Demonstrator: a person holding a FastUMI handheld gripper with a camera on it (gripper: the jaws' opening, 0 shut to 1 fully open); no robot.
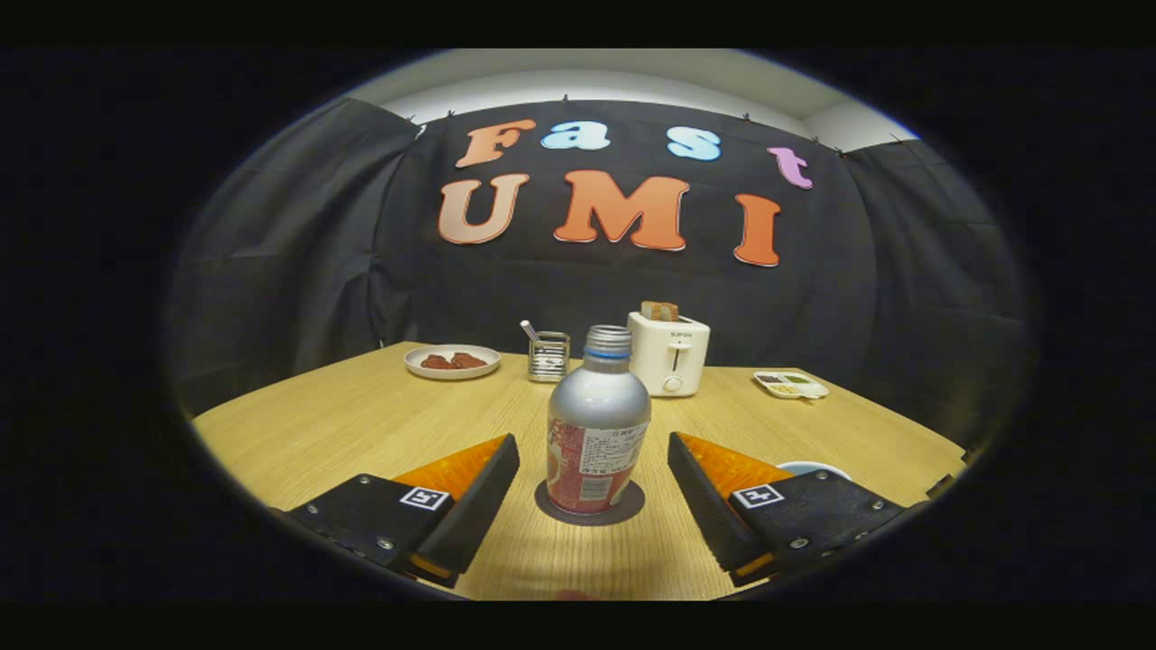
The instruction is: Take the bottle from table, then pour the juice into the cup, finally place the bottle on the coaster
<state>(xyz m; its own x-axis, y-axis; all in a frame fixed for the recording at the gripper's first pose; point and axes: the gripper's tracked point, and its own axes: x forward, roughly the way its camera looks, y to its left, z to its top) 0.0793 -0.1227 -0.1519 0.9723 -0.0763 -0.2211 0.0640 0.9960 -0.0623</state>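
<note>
A silver bottle with a red printed label and a blue ring under its screw cap stands upright on a dark round coaster on the pale wooden table. The handheld gripper hangs spread wide around it, one finger on each side of the bottle's lower half, with a clear gap between each finger and the bottle's wall; nothing is grasped. Just behind the right finger, the rim of a light-coloured cup peeks out, mostly hidden; its contents cannot be made out.

Farther back on the table, beyond the bottle, stands a white toaster with a slice of bread sticking up from its slot. To the toaster's left sits a small clear holder with a utensil handle leaning out of it, and further left a white plate carrying dark reddish food. To the toaster's right, near the table's far edge, lies a small white tray with little compartments of mixed items too small to identify. Black cloth closes the booth behind the table.
</note>
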